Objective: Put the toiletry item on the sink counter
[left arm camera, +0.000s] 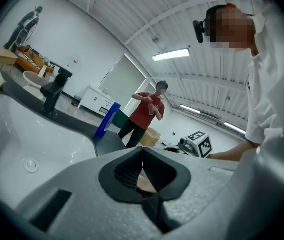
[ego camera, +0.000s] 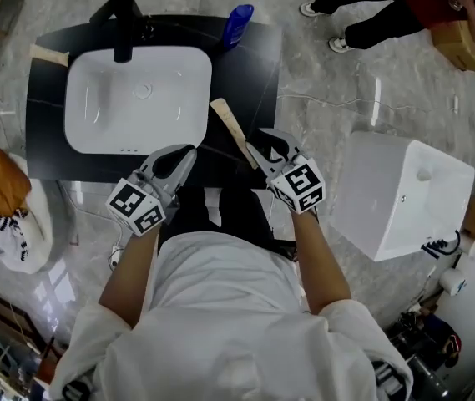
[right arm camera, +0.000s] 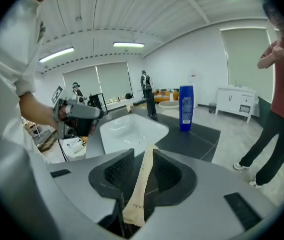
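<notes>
A long beige paper-wrapped toiletry packet is clamped in my right gripper, which is shut on it. It sticks out over the front right of the black sink counter. The right gripper view has the packet running up between the pads, pointing at the white basin. My left gripper hovers at the counter's front edge beside the basin. In the left gripper view its jaws meet, shut, with nothing gripped.
A black faucet and a blue bottle stand at the counter's back. Another beige packet lies on its left corner. A white sink unit sits on the floor at right. A person stands beyond.
</notes>
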### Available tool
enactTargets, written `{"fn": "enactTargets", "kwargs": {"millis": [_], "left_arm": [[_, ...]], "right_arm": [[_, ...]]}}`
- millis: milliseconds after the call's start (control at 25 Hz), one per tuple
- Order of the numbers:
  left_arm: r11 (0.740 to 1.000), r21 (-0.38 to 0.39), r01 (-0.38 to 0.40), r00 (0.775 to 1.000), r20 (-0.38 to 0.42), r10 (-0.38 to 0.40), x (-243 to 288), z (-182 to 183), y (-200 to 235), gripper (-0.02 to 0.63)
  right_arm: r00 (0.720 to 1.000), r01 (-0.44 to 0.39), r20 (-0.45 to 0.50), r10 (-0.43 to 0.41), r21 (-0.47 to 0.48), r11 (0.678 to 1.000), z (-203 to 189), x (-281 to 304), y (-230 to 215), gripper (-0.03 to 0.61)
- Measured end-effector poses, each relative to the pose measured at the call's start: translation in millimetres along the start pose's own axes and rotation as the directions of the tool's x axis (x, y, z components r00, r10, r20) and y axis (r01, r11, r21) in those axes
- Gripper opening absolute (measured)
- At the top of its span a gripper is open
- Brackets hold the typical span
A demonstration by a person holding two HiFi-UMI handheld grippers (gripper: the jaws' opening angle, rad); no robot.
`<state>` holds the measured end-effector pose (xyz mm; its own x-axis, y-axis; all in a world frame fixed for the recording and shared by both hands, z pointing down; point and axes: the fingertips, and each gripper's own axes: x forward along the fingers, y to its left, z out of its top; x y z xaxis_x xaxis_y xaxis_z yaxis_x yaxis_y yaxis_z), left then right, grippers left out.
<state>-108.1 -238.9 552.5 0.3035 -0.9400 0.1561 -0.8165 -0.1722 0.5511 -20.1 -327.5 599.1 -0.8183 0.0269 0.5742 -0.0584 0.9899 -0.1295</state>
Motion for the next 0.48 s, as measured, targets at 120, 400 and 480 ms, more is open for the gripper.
{"fn": "enactTargets", "kwargs": {"millis": [120,400,480], "left_arm": [[0.999,0.045,-0.001,0.999,0.032,0.000,0,38,-15,0.017],[0.973,0.229,0.006,0.988,0.146,-0.041,7,150,-52,0.017],[0.958,0.286,0.007,0.982,0.178,-0.060,12,180,-56,0.017]], "right_arm": [[0.994,0.002,0.113,-0.002,-0.008,1.000,50,-32,5,0.097],[0.917,0.039,0.398,-0.005,-0.077,0.996,178,-102,2,0.072],[0.882,0.065,0.471,-0.014,-0.092,0.994,211,-117,-8,0.060]]}}
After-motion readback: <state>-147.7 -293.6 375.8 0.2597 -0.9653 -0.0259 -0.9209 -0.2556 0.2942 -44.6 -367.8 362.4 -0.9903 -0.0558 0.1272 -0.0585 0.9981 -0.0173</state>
